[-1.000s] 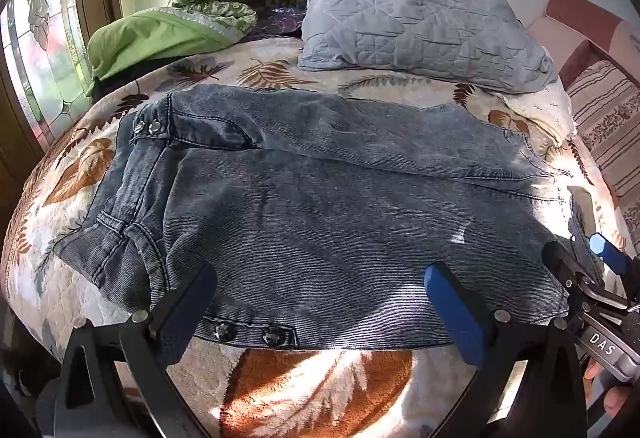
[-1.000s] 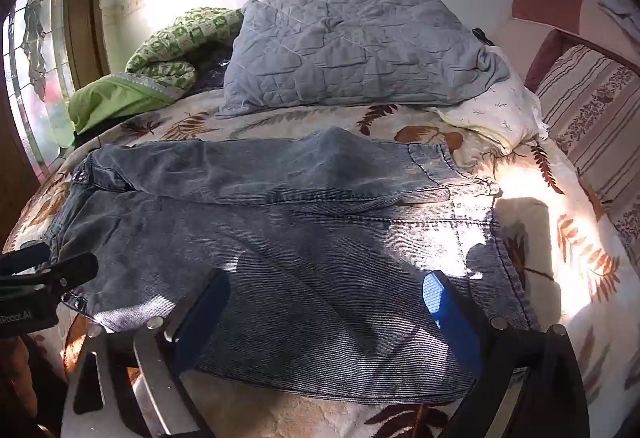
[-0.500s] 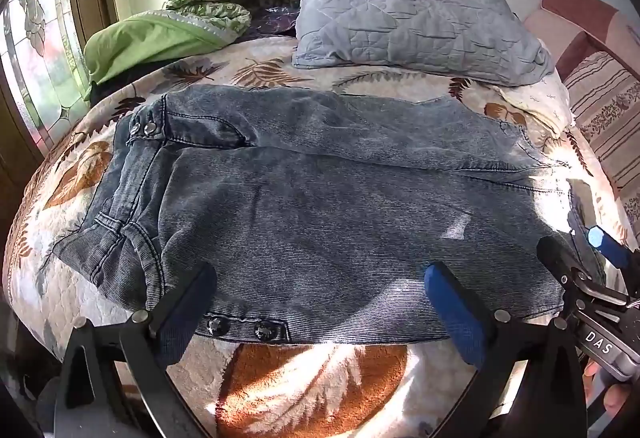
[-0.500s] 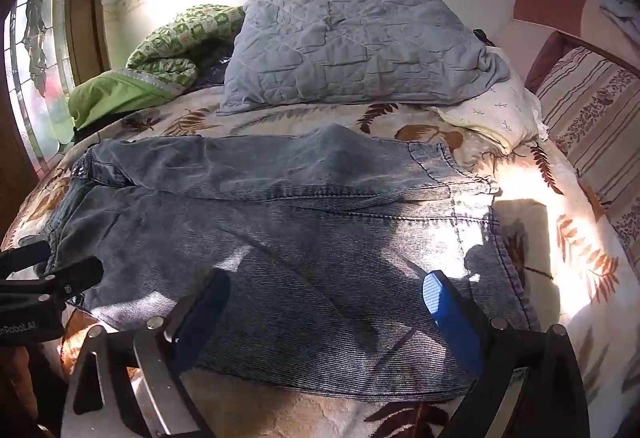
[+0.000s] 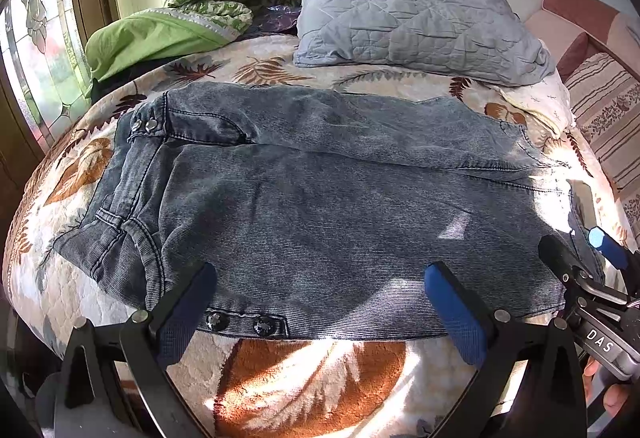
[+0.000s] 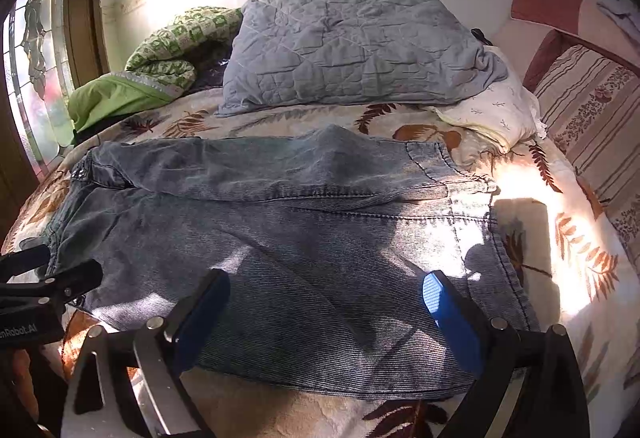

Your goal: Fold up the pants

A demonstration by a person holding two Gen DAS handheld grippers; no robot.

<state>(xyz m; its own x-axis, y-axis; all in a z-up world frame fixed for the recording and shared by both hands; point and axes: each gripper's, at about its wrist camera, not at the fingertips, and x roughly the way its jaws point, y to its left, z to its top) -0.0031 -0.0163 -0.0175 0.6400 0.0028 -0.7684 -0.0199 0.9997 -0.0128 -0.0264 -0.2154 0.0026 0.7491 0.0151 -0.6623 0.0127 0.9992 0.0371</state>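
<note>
Denim: grey-blue pants (image 5: 320, 206) are lying flat across the bed (image 5: 304, 374), already folded short, waistband buttons at the near edge.
Bedding: a leaf-print cover is spreading under the pants; a grey quilted pillow (image 6: 352, 50) and a green blanket (image 6: 120, 94) are sitting near the wall.
Left gripper (image 5: 320, 302): is hovering over the near waistband edge, jaws spread wide, gripping nothing.
Right gripper (image 6: 326, 302): is hanging over the hem end of the pants, jaws wide apart, not gripping anything.
</note>
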